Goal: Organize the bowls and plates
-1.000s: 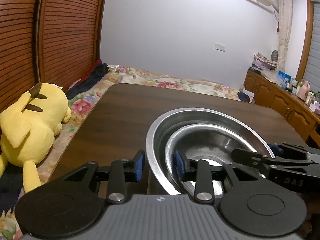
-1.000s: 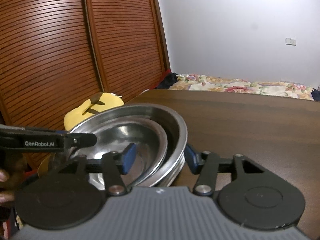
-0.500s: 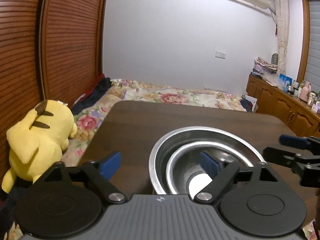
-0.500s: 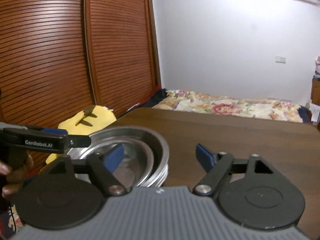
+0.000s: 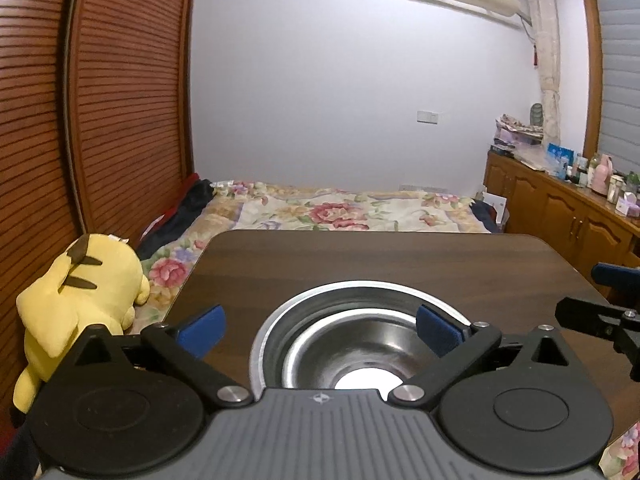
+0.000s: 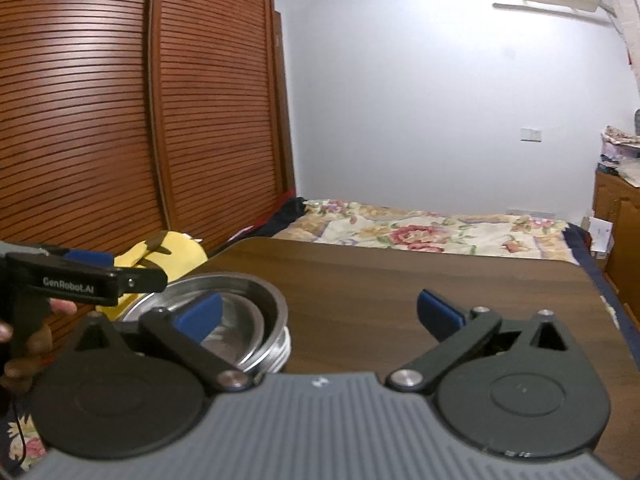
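Observation:
A stack of nested steel bowls (image 5: 360,340) rests on the near part of the dark wooden table (image 5: 380,264). My left gripper (image 5: 320,328) is open above and just behind the stack, its blue pads (image 5: 202,328) wide apart and holding nothing. In the right wrist view the same bowls (image 6: 240,320) lie at the lower left, on the table (image 6: 400,292). My right gripper (image 6: 318,314) is open too, drawn back to the right of the stack. The left gripper's body (image 6: 84,282) and a hand (image 6: 24,344) show at the left edge.
A yellow plush toy (image 5: 76,296) lies left of the table on a floral bedspread (image 5: 340,208). Slatted wooden doors (image 6: 120,120) line the left side. A wooden cabinet (image 5: 568,212) with small items stands at the right.
Both grippers let go of the bowl rims, opened wide and pulled back and up from the stack. The bowls stay on the table.

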A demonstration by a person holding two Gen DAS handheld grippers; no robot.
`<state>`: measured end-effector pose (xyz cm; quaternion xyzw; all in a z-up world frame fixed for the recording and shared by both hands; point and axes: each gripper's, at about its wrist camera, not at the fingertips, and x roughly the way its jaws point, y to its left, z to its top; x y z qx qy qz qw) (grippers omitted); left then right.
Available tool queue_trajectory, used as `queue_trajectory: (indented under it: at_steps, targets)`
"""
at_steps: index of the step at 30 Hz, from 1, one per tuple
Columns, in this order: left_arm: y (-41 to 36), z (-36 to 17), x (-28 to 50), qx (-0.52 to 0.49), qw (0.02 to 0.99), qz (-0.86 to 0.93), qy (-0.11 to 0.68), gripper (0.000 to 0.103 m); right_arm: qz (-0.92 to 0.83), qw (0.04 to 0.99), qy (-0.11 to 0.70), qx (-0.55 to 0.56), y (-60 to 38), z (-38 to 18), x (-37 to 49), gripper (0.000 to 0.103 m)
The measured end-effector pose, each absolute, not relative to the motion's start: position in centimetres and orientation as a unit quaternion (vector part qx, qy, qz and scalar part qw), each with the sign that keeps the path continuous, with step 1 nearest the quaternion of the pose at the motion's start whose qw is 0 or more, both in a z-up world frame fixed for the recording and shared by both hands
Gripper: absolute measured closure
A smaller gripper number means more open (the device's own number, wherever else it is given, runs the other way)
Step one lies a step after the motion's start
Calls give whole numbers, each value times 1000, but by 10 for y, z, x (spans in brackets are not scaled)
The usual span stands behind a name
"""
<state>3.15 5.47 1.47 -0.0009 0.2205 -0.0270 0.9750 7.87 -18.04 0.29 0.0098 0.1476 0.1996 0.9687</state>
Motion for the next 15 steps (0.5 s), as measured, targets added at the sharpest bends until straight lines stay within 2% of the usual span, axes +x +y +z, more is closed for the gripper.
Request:
queue_trajectory:
  at_steps: [15]
  targets:
    - [18, 22, 23, 15, 977, -41, 208, 0, 114, 981, 155, 18, -201, 5, 64, 0]
